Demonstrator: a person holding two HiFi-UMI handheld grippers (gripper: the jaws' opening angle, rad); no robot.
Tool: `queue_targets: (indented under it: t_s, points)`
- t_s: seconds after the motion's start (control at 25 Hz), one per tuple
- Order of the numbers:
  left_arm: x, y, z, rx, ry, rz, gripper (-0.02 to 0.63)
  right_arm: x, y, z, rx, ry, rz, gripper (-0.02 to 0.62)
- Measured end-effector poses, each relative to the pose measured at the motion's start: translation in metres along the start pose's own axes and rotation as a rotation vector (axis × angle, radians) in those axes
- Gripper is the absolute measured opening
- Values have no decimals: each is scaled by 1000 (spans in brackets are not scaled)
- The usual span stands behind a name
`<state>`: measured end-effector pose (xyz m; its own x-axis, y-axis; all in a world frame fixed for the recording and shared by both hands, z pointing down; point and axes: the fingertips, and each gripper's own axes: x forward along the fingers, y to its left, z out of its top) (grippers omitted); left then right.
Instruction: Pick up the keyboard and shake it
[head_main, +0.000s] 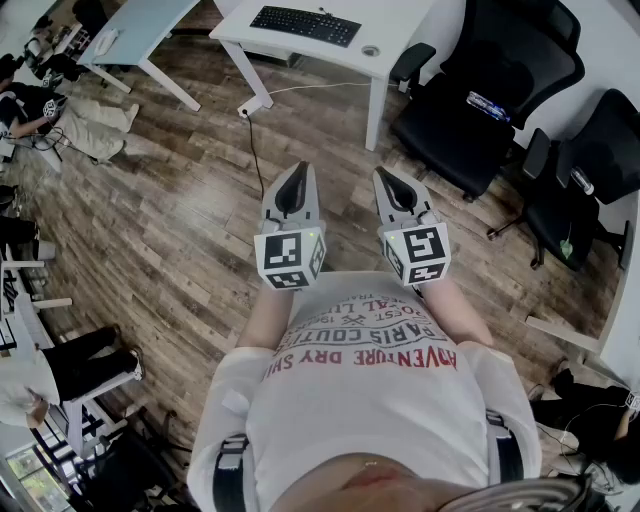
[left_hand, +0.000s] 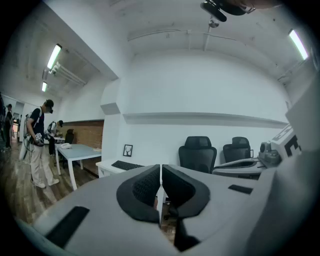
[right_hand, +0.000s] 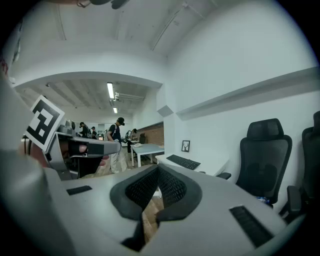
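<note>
A black keyboard (head_main: 305, 25) lies flat on a white desk (head_main: 400, 30) at the top of the head view, well ahead of both grippers. The left gripper view shows the keyboard (left_hand: 127, 165) small on the desk beyond the jaws; in the right gripper view the keyboard (right_hand: 183, 162) sits on the same desk. My left gripper (head_main: 297, 172) and right gripper (head_main: 385, 176) are held side by side over the wooden floor, close to the person's chest. Both are shut with nothing between the jaws.
Two black office chairs (head_main: 480, 95) stand right of the desk. A cable (head_main: 255, 150) runs across the wooden floor below the desk. A second white desk (head_main: 130, 35) is at upper left. People (head_main: 70, 115) sit or stand along the left side.
</note>
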<state>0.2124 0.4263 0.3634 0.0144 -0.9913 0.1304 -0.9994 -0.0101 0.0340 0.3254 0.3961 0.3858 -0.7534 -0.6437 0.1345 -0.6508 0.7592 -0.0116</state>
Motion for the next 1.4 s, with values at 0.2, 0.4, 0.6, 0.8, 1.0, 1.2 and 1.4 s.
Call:
queue_targets:
  t_s: [0.2,0.4,0.6,0.8,1.0,1.2,1.4]
  points:
    - [4,-1,0,-7,-2,-22,32,6,-1,-1,6,7,-1,25]
    - [11,-7,-4,3,14,-31,32,10,-10,-7,20,23,-9,25]
    - [16,-2,-12,15,38,-34,32,22,-10,-15,34,52,-15,25]
    - [35,27,-17,7,51,-43,32,52,-6,-15,30,65,-29,25]
    - [71,75,-15,4,64,-67,32,106,-7,-13,36,90,-72,26]
    - [118,137,-6,-13,73,-89,32,171,-7,-6,49,114,-121,25]
    - [161,203,0,-11,90,-133,32,238,-6,0,87,130,-199,25]
